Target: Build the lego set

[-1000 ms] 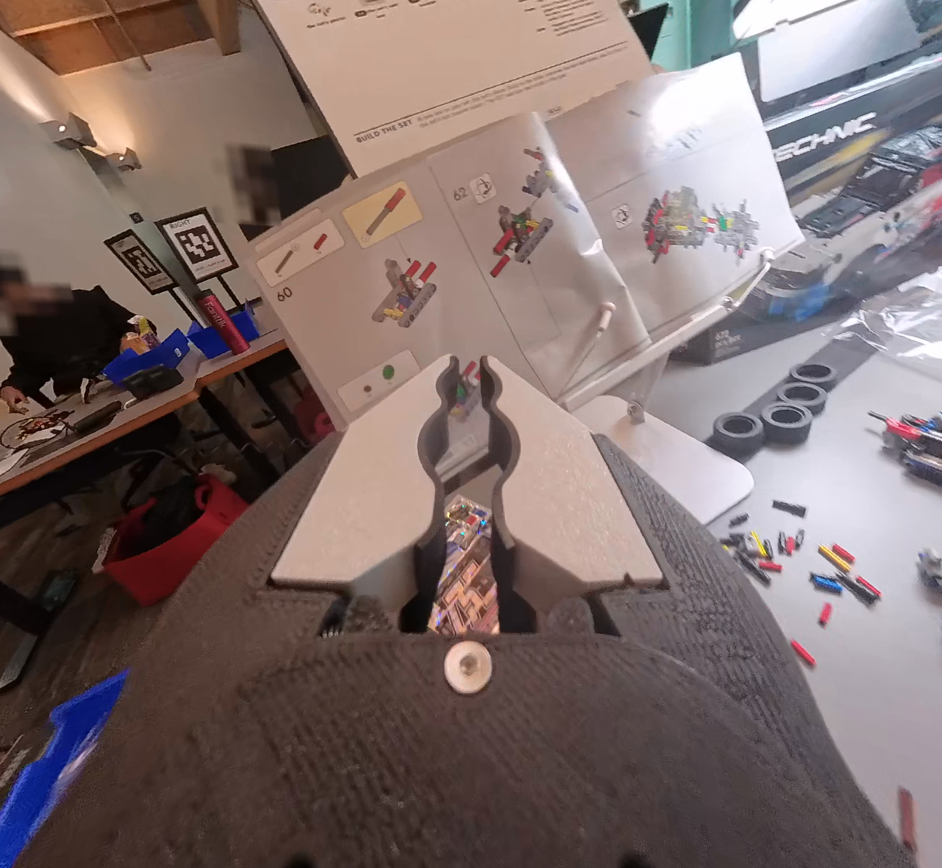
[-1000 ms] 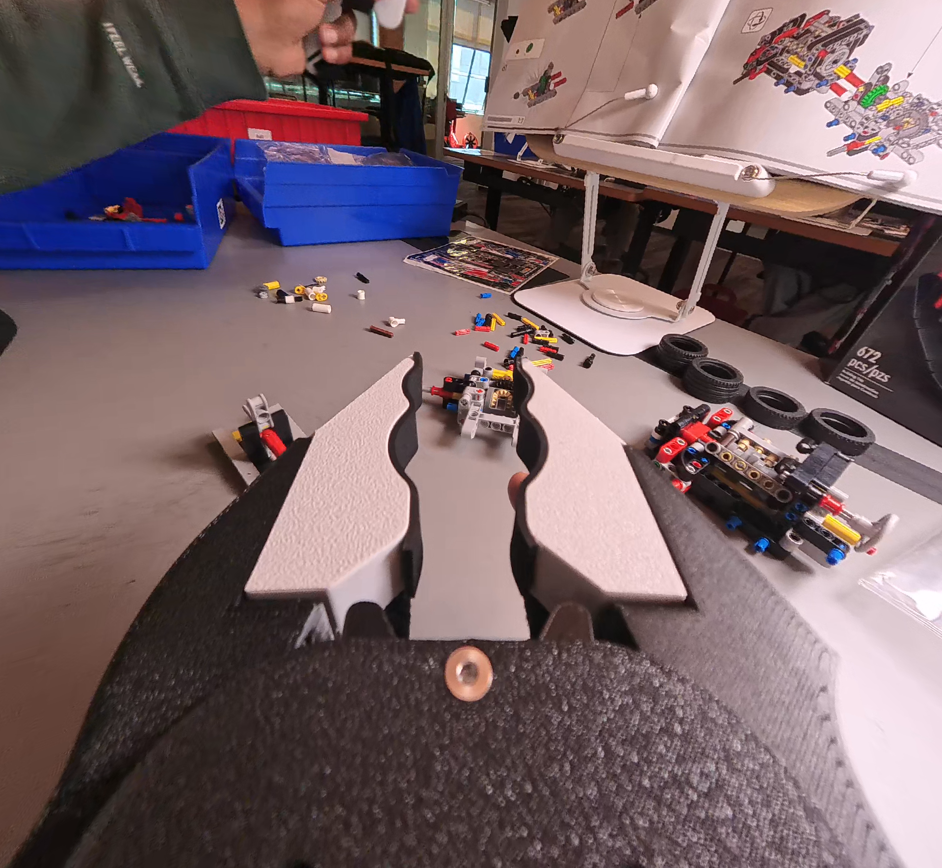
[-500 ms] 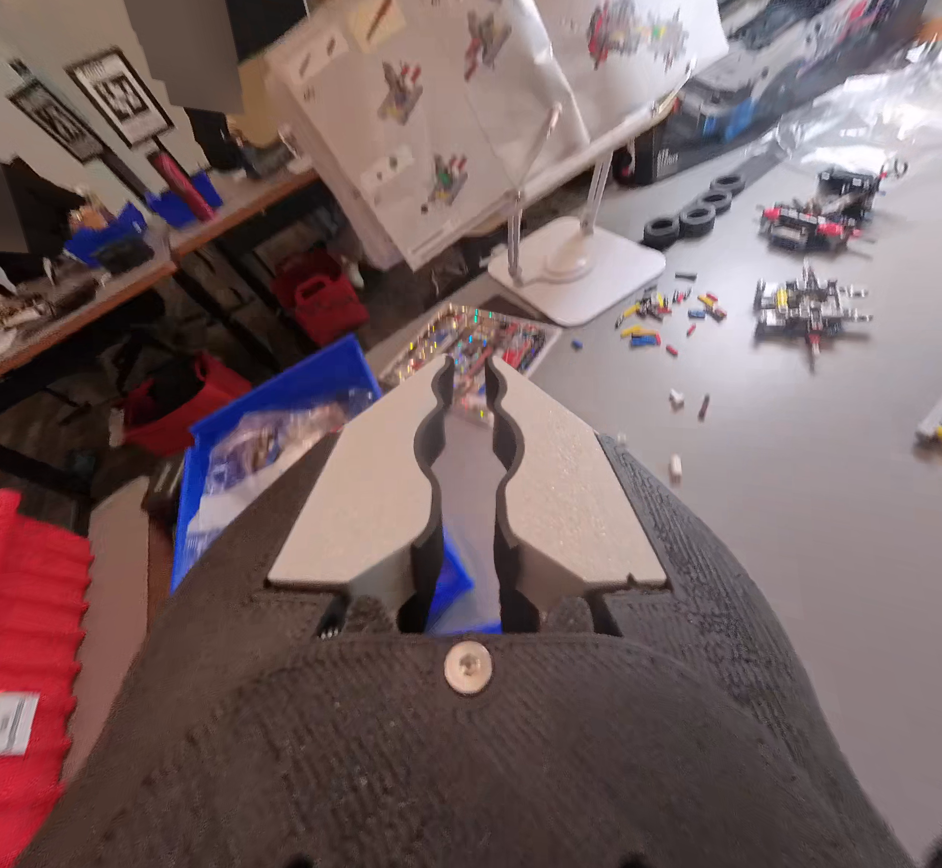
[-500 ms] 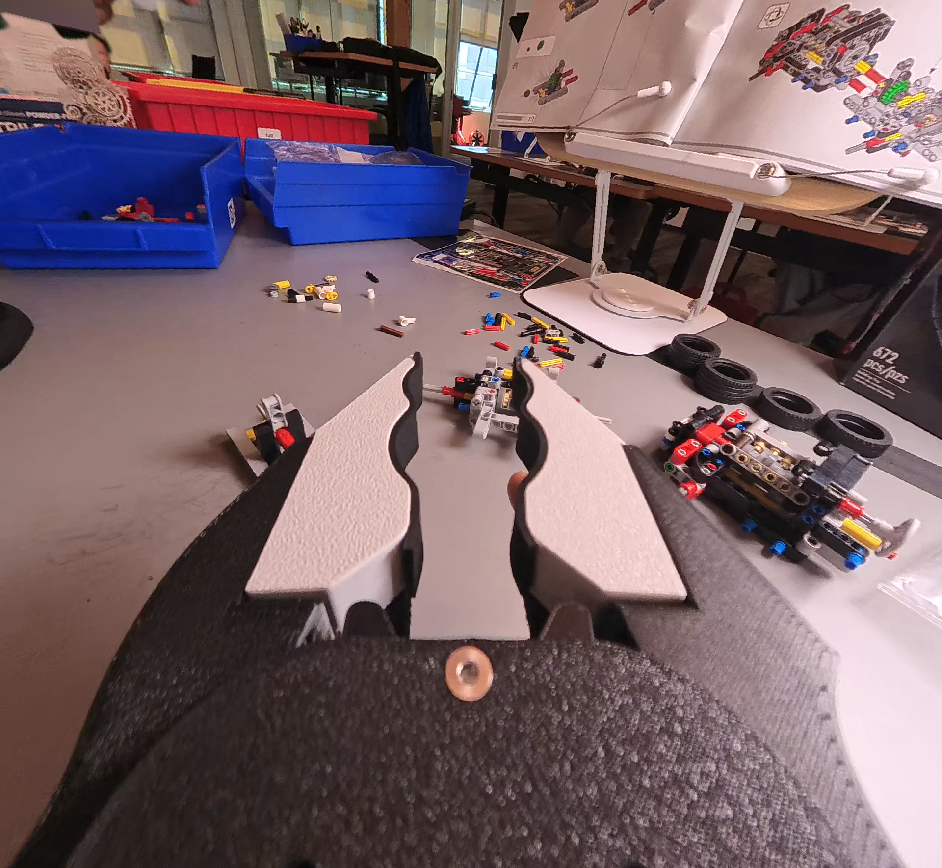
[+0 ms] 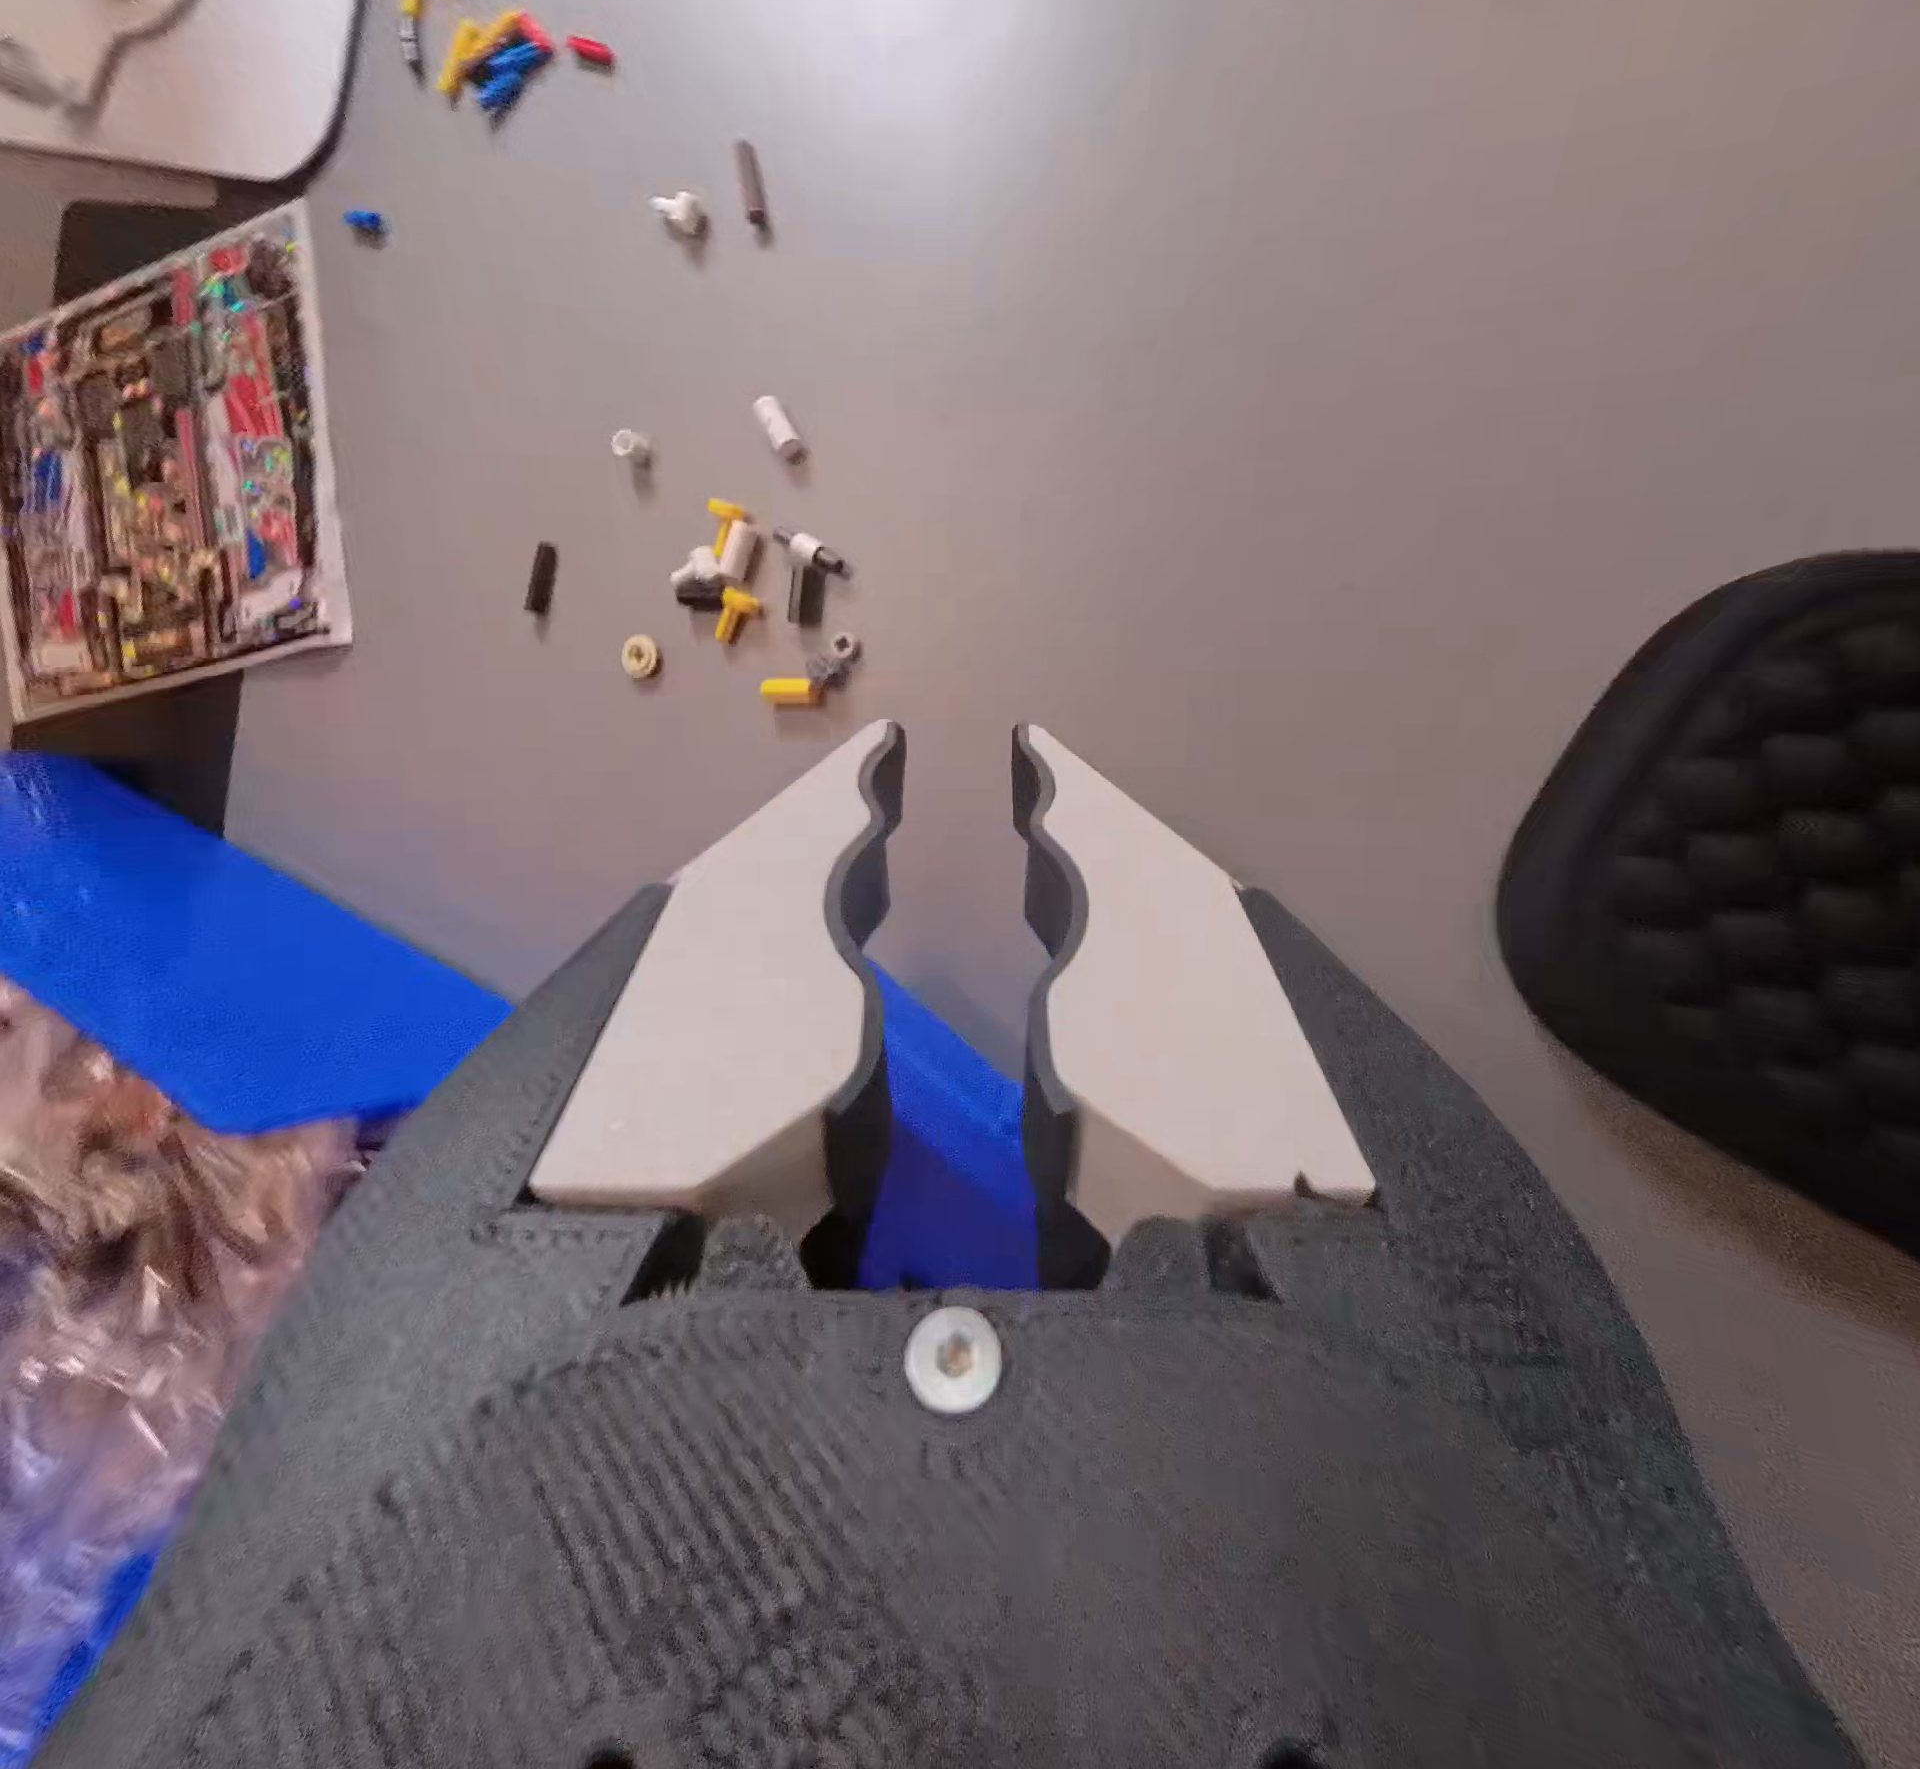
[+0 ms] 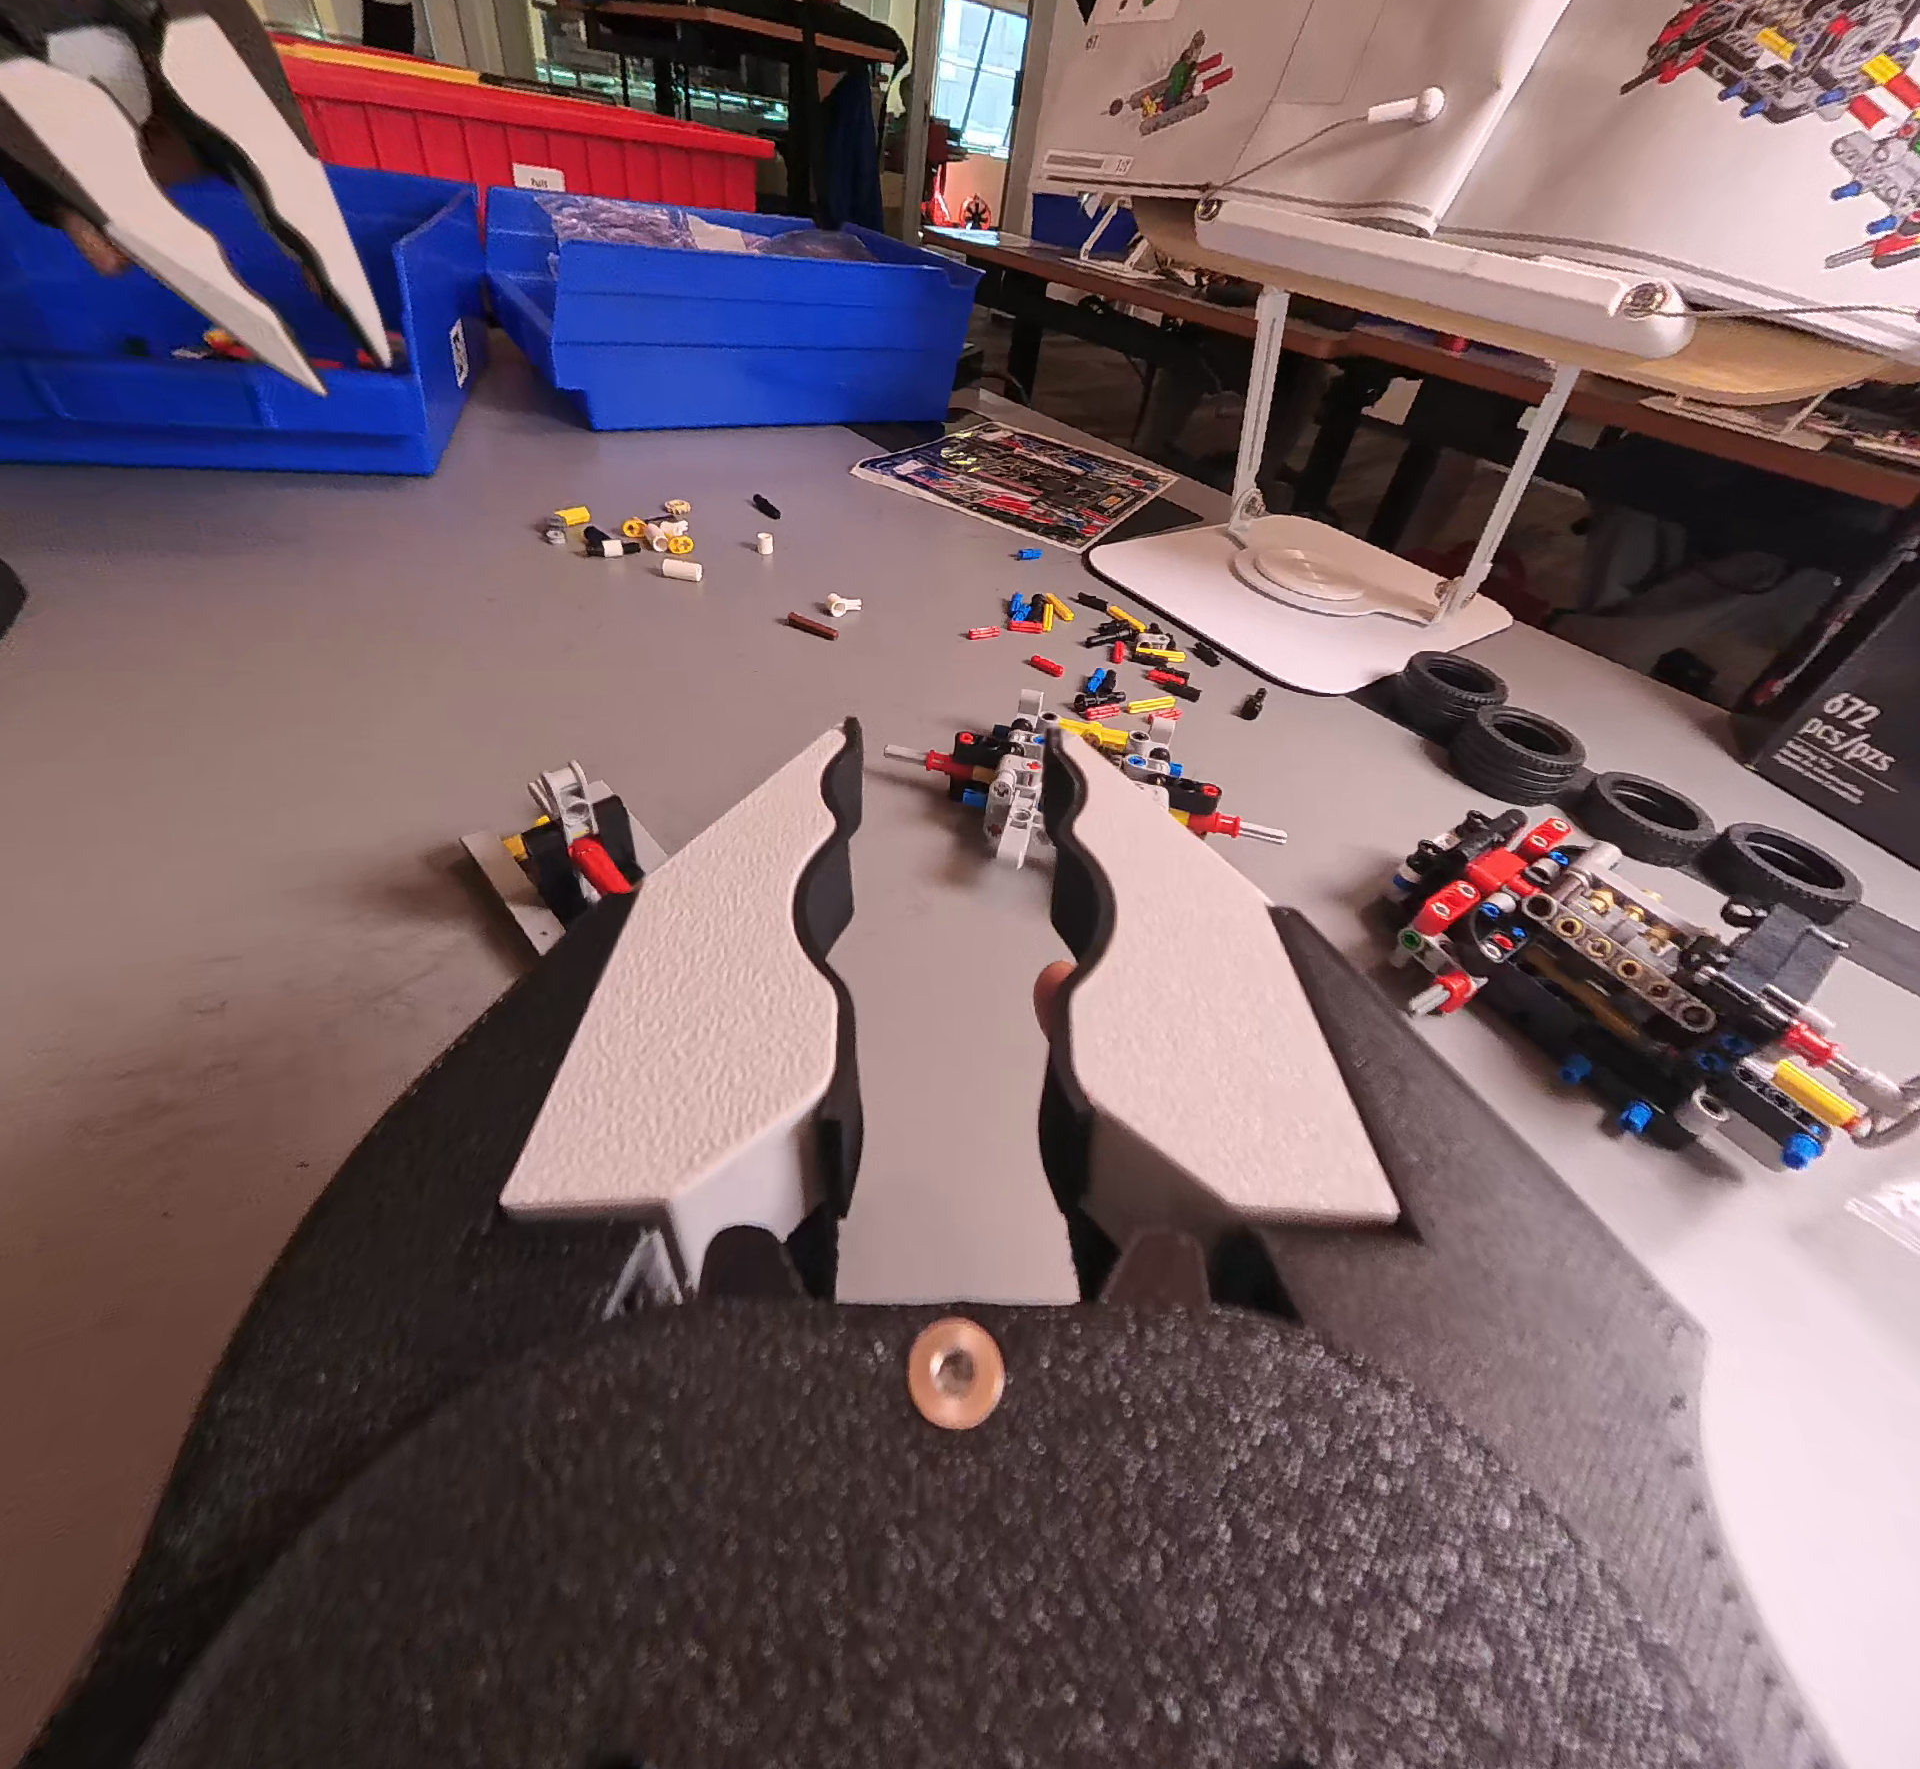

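Note:
My left gripper [image 5: 956, 743] is open and empty. It points down at the grey table [image 5: 1247, 369], just short of a scatter of small yellow, white and black pieces [image 5: 748, 576]; a yellow pin [image 5: 790, 689] lies nearest its left fingertip. In the right wrist view it [image 6: 348, 369] hangs over the near blue bin [image 6: 208, 431]. My right gripper [image 6: 951, 743] is open and empty, low over the table. A small grey, black and red assembly with axles [image 6: 1018, 784] lies just beyond its right fingertip. A smaller assembly on a grey plate [image 6: 571, 846] sits to the left of it.
A bigger chassis [image 6: 1610, 981], several tyres [image 6: 1517, 743] and a dark box [image 6: 1849, 732] are at the right. A white stand [image 6: 1309, 597] holds an open instruction booklet [image 6: 1455, 5]. A sticker sheet [image 5: 166, 472], blue bins [image 6: 727, 306] and a black dimpled object [image 5: 1745, 888] are nearby.
My left gripper swung from facing the booklet down over the bins to the small pieces on the table, and its jaws opened wider. My right gripper stayed open and barely moved.

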{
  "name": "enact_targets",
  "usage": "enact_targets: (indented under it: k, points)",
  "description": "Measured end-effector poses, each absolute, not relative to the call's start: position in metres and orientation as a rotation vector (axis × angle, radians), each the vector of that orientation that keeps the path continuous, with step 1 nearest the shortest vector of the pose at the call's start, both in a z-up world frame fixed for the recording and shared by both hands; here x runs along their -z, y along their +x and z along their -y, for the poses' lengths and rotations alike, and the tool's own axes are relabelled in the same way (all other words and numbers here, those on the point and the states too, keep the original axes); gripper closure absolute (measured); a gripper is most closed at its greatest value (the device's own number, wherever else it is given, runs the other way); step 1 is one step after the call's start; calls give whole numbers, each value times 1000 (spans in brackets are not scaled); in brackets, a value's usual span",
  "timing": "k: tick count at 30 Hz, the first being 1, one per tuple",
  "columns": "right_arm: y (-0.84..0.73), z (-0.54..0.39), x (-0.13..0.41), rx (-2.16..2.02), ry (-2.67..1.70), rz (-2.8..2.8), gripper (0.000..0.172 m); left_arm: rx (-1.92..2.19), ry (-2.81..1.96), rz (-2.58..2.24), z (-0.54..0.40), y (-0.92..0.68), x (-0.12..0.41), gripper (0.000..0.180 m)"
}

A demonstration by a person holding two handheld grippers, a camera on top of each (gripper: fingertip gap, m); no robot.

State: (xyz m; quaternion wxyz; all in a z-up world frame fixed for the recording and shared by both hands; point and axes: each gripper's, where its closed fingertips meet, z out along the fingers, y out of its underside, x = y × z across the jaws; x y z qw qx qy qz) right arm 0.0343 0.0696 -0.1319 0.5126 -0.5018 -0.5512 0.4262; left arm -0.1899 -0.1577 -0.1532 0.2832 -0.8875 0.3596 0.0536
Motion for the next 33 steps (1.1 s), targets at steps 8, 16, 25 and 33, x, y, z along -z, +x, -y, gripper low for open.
enact_targets:
  k: [8, 16, 25, 33]
  points:
    - [36, -72, 132, -1023, -1214, 1322, 139, -275, -2503, -1454, 118, -204, 194, 156]
    - [38, -71, 132, -1011, -1194, 1342, 139, -201, -2626, -1557, 107, -222, 216, 161]
    - [40, -72, 129, -1026, -1190, 1337, 139, -165, -2672, -1506, 106, -223, 220, 174]
    - [39, -54, 121, -1047, -1114, 1380, 139, 600, -2125, -904, 72, -100, 121, 174]
